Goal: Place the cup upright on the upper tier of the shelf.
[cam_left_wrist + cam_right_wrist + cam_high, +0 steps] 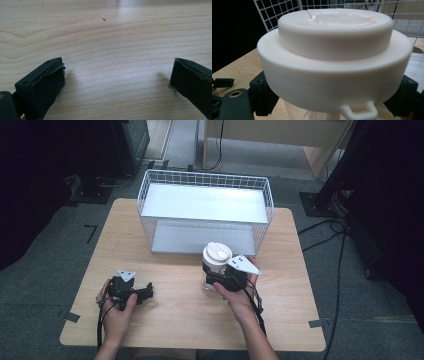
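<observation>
Right gripper [216,279] clamps a white-lidded cup [216,257] upright just in front of the wire basket [205,212] on the wooden table [190,315], left gripper [145,294] well left of the cup, jaws spread wide, holding nothing.

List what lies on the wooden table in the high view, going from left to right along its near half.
Left claw, open and resting on the light wooden table → white-lidded cup, gripped low on its body → right claw with its grey three-cornered plate.
</observation>
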Available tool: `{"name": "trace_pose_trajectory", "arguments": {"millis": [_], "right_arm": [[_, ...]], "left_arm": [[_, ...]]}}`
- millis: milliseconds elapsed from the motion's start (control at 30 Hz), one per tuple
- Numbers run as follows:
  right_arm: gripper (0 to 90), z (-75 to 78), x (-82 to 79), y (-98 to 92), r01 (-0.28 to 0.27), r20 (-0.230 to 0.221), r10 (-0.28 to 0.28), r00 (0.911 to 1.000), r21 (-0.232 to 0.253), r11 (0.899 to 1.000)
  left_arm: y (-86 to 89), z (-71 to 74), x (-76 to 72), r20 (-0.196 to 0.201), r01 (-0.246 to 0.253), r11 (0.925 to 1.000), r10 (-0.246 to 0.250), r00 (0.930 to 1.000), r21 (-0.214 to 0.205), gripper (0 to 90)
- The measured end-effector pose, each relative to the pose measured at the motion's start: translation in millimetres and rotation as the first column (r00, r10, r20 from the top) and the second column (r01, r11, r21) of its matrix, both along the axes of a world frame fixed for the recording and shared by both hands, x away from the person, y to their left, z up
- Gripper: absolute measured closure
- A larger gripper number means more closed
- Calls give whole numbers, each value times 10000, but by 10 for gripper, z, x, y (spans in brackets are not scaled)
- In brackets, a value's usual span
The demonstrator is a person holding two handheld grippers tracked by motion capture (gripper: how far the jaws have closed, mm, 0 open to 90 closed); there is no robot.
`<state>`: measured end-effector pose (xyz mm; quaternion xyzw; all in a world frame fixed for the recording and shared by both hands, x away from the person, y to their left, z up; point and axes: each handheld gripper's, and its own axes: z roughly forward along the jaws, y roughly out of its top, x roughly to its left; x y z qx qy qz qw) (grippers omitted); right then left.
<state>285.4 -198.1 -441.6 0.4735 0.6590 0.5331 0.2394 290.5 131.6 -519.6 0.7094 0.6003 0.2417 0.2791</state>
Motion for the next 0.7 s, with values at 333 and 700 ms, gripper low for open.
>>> {"name": "trace_pose_trajectory", "arguments": {"millis": [333, 700], "right_arm": [[157, 192, -30, 39, -135, 361, 133, 9993, 51, 9999], [157, 549, -2, 90, -219, 1124, 209, 9934, 77, 9997]], "left_arm": [[1, 1, 0, -7, 1, 10000, -1, 10000, 5, 0], [1, 1, 0, -5, 5, 10000, -5, 10000, 11, 0]]}}
